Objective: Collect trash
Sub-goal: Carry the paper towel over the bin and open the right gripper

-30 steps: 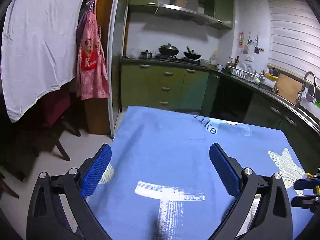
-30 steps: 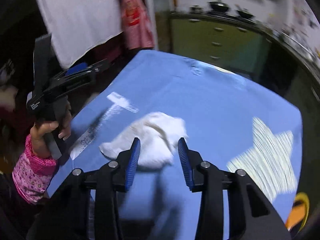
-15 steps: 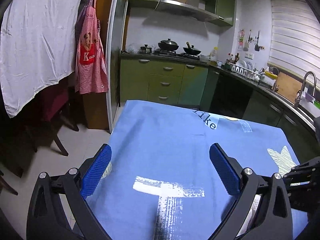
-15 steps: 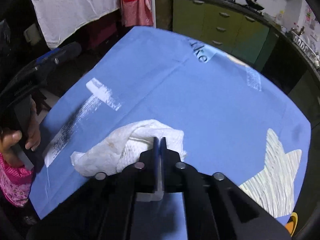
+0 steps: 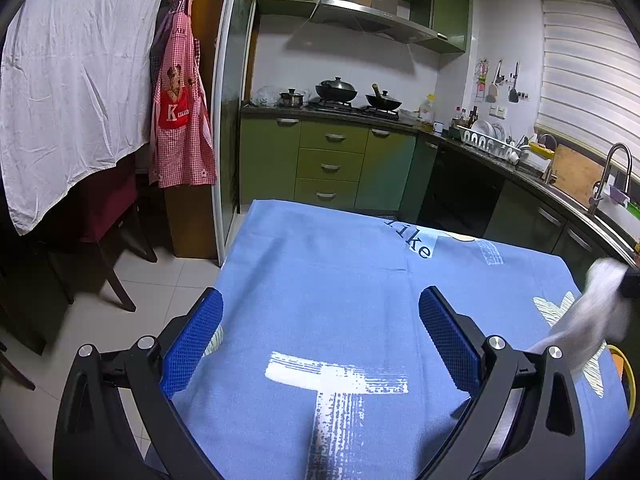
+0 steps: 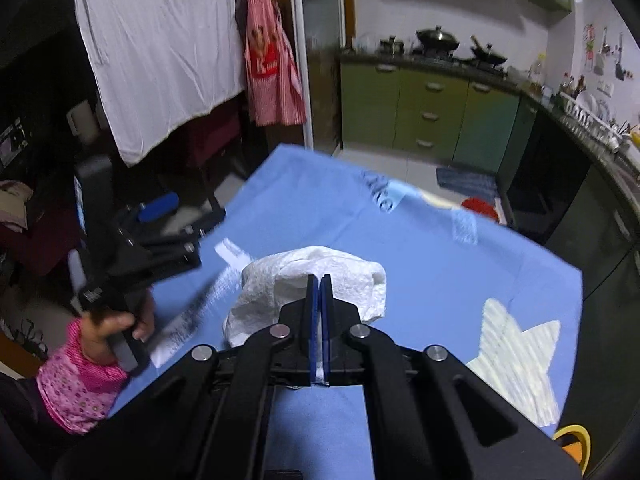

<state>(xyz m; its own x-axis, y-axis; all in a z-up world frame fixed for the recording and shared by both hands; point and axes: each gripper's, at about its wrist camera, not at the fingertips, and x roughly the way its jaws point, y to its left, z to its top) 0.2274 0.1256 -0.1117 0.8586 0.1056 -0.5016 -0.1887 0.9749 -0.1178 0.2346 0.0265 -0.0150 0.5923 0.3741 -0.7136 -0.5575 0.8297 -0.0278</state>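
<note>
In the left wrist view, the left gripper (image 5: 320, 336) hangs over a table covered with a light blue cloth printed with white brush-stroke shapes (image 5: 328, 280), its blue-padded jaws wide apart with nothing between them. At the right edge of this view a crumpled white paper towel (image 5: 592, 312) appears blurred, raised above the cloth, with a dark bit of the other tool beside it. Beyond the table stand green kitchen cabinets (image 5: 332, 164) with dark woks on the hob, and a red-and-white checked apron (image 5: 180, 116) hangs beside a white sheet (image 5: 76, 80). In the right wrist view, the right gripper (image 6: 319, 286) has its blue pads pressed together, pinching the paper towel (image 6: 288, 280), which bunches out to both sides of the jaws and sits clear of the cloth (image 6: 420, 264) below. To the left, a hand (image 6: 116, 326) in a pink patterned sleeve (image 6: 76, 388) grips the handle of the left tool (image 6: 160, 208), held near the table's left edge. A white star shape on the cloth lies to the right.
</note>
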